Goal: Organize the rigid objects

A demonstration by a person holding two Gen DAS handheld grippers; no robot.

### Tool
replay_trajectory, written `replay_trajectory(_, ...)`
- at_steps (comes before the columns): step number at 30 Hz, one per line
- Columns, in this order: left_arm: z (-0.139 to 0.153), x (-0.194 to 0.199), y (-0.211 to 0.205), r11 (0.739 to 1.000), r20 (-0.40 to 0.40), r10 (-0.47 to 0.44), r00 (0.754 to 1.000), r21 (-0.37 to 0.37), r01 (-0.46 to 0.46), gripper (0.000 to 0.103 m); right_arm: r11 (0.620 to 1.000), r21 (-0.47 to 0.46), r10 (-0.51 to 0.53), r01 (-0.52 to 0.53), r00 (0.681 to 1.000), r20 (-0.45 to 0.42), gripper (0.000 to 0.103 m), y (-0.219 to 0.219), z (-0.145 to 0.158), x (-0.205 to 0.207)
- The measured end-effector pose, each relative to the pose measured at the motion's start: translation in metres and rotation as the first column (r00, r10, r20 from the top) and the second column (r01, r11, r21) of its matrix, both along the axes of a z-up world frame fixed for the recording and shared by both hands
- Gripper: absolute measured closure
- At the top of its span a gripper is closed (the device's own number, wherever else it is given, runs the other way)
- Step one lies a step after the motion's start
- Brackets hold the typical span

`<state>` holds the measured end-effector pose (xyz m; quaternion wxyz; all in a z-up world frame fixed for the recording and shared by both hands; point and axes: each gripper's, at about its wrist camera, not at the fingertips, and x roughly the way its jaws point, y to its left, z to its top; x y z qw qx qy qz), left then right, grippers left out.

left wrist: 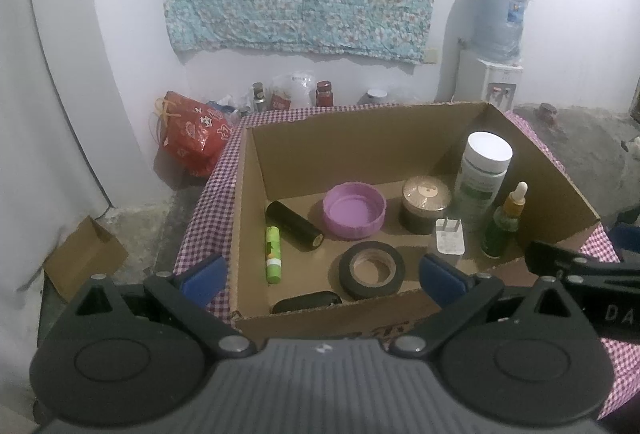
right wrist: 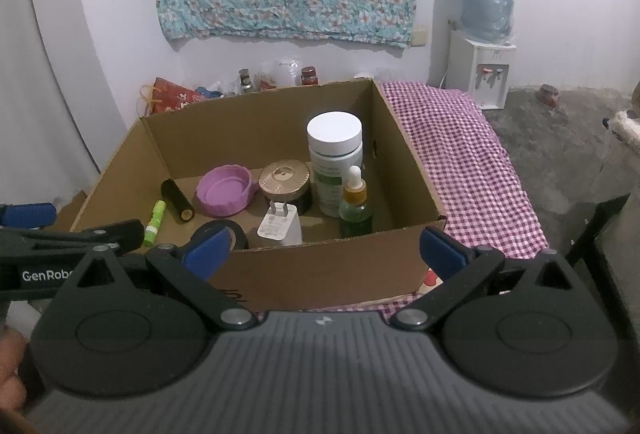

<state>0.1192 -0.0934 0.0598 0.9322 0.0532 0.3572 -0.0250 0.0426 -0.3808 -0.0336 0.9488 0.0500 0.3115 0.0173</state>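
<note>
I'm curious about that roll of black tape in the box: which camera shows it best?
The left wrist view: the black tape roll lies flat and fully visible inside the cardboard box. In the right wrist view a blue fingertip covers much of it.

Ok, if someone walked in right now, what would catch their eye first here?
Probably the open cardboard box on the checked cloth, with a pink lid in its middle and a tall white-capped bottle upright at its right side. Both grippers, left and right, are open and empty at the box's near wall.
</note>
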Motion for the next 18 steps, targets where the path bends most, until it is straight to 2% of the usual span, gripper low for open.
replay_trajectory(18, -0.0011, -0.0029, 0.0016, 1.0, -0.015, -0.002, 1.0, -0.005, 0.002, 0.001, 0.999, -0.039, 0.001, -0.001, 1.0, 0.017, 0.002, 0.006, 0.0014, -0.0065)
